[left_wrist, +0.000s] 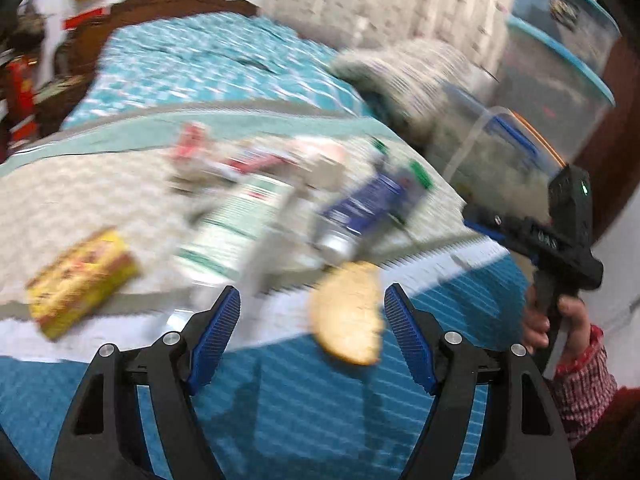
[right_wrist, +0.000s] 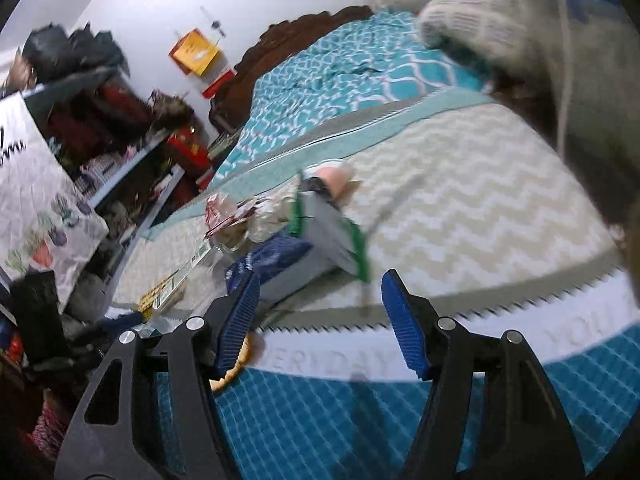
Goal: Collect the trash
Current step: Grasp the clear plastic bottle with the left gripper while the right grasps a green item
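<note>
Trash lies on a chevron mat (left_wrist: 80, 192) on the bed: a yellow box (left_wrist: 82, 282), a white and green carton (left_wrist: 236, 220), a blue pouch (left_wrist: 362, 208), red and white wrappers (left_wrist: 196, 152) and a round tan piece (left_wrist: 348, 312). My left gripper (left_wrist: 312, 304) is open and empty, just short of the tan piece. My right gripper (right_wrist: 316, 292) is open and empty, just short of the blue pouch (right_wrist: 268, 260) and a grey and green carton (right_wrist: 328, 236); its body (left_wrist: 560, 240) shows at the right of the left wrist view. Both views are blurred.
A teal patterned bedspread (left_wrist: 192, 68) covers the bed, with a pillow (left_wrist: 404, 76) at its far right. Clear storage bins (left_wrist: 560, 60) stack beyond the pillow. A cluttered shelf (right_wrist: 100, 120) stands left of the bed. A wooden headboard (right_wrist: 296, 32) is at the far end.
</note>
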A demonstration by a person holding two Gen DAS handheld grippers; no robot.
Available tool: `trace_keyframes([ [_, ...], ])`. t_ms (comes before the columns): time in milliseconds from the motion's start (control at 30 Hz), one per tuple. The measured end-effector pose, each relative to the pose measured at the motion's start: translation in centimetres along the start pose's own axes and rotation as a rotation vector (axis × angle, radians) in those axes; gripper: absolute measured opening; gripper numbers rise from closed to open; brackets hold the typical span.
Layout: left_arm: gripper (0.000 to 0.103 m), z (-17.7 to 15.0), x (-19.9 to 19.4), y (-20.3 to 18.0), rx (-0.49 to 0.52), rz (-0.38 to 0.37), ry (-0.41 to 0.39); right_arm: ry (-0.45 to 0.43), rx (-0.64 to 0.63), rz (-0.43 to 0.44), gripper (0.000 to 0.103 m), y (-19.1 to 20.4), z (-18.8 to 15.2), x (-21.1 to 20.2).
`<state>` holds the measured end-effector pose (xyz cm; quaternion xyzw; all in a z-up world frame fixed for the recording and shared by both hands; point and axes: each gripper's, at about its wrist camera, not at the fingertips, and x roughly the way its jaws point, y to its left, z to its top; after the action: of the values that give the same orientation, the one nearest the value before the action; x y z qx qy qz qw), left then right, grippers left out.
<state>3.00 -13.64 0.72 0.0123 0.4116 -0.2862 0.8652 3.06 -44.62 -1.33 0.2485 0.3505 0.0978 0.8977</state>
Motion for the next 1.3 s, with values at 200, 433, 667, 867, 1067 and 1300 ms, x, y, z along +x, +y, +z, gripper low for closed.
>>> trace_keyframes([
  [200,0.074,0.3,-0.4,2.9,-0.023,0.083,-0.015,0.010,-0.039,-0.048,0.066,2.1,1.7,3.0],
  [433,0.079,0.9,3.6,2.8,0.058,0.130,0.039,0.035,-0.017,-0.103,0.033,1.6,3.3,6.7],
  [667,0.066,0.5,5.6,3.9,0.031,0.147,0.079,-0.016,0.062,-0.114,0.015,0.2,2.0,4.2],
  [867,0.065,-1.3,2.2,4.1,0.009,0.093,0.055,-0.058,0.160,-0.018,0.015,-1.1,-1.3,-1.2],
  [1067,0.065,-2.9,-2.5,2.1,0.003,-0.038,0.009,-0.057,0.274,0.050,0.015,-3.0,-5.6,-4.8],
  [1300,0.065,-2.5,-1.6,-5.3,0.101,-0.226,0.055,-0.077,0.359,0.070,0.015,-5.3,-7.6,-6.8],
])
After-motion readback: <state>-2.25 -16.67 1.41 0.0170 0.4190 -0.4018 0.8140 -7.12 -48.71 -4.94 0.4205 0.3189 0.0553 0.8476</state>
